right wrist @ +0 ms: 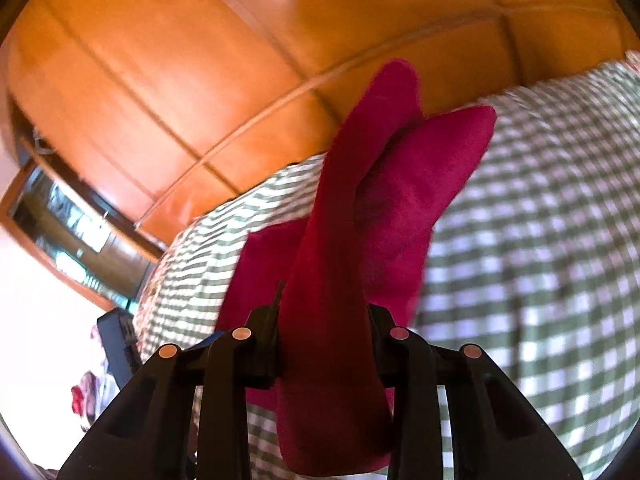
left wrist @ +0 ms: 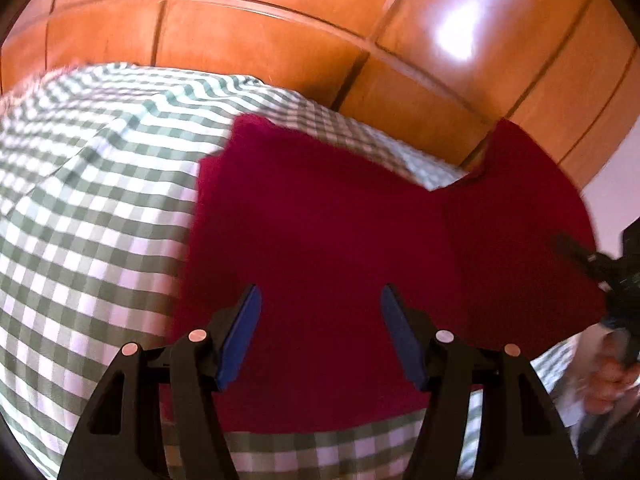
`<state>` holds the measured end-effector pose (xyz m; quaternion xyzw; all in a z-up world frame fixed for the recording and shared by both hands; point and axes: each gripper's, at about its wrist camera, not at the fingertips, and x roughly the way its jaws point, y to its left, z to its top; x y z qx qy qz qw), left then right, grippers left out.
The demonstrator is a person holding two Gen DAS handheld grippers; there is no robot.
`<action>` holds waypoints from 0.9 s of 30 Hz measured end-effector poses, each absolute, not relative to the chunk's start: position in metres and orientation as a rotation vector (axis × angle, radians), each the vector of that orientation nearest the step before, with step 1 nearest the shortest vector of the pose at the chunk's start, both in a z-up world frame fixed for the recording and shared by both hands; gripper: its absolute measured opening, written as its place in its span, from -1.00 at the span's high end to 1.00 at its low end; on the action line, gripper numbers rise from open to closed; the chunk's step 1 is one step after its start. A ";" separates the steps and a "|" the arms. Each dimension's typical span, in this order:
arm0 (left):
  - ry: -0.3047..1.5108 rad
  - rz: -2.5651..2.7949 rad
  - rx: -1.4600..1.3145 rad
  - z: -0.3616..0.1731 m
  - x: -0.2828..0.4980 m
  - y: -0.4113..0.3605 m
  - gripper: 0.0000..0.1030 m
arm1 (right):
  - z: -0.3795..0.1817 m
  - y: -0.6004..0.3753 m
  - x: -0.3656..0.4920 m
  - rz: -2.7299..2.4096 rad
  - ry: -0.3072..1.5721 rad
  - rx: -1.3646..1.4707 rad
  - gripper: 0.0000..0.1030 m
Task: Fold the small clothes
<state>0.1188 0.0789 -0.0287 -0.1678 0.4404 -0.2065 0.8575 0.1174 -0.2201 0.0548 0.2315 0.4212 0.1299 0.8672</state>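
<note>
garment: red cloth [left wrist: 328, 216] lies on the green checked cover [left wrist: 88, 208], one end raised off it
left gripper [left wrist: 320, 332]: jaws wide apart, nothing between them, poised over the flat part
right gripper [right wrist: 324, 320]: jaws narrowed onto a bunched red fold, holding it up
key relation: the lifted end stands at the right of the flat part, so the fold would likely carry leftwards across it
nearer hand: right holds it; left is free to pin

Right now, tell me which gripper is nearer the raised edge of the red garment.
Right. The right gripper is clamped on the lifted fold of the red garment. The left gripper is open above the part lying flat on the checked cloth.
</note>
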 end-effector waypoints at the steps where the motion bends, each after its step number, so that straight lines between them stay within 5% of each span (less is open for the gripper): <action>1: 0.920 -0.442 -0.376 -0.027 0.119 0.087 -0.19 | 0.056 -0.211 0.122 0.287 0.887 0.470 0.44; 19: 0.908 -0.570 -0.699 -0.029 0.132 0.177 -0.23 | 0.010 -0.049 0.155 0.474 1.060 0.106 0.44; 27: 0.959 -0.633 -0.746 -0.025 0.146 0.168 -0.39 | 0.010 -0.049 0.124 0.670 1.021 0.161 -0.06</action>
